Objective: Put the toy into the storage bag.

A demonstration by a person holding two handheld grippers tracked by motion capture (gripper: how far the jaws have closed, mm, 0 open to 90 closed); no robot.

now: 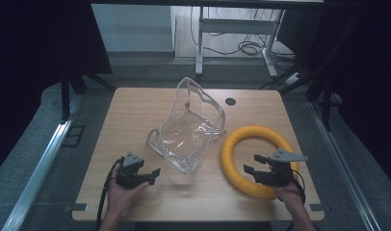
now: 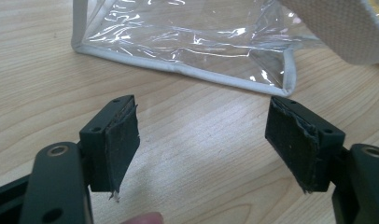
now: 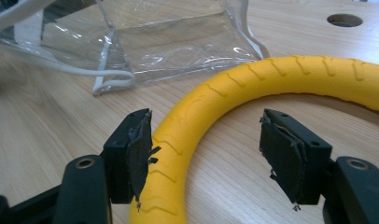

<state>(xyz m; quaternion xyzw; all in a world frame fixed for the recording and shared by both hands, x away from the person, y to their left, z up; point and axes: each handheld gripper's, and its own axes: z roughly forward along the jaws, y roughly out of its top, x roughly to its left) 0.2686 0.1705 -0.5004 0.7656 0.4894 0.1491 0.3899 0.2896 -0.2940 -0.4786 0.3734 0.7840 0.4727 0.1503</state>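
Note:
A clear plastic bag (image 1: 188, 130) with white piping stands open in the middle of the wooden table (image 1: 136, 106). A yellow ribbed ring (image 1: 234, 166) lies flat to its right. My left gripper (image 1: 154, 175) is open near the front edge, just short of the bag's near corner (image 2: 285, 79), with nothing between its pads (image 2: 120, 144). My right gripper (image 1: 251, 169) is open above the ring's near left arc (image 3: 178, 140), and the ring passes between its jaws without being clamped. The bag (image 3: 178, 42) lies beyond the ring in the right gripper view.
A round cable hole (image 1: 230, 101) sits in the table's far right part. A white-legged desk (image 1: 232, 29) and floor cables stand behind the table. Metal rails (image 1: 44, 159) run along the floor on both sides. A white textured strap (image 2: 337, 28) shows at the left gripper view's top right.

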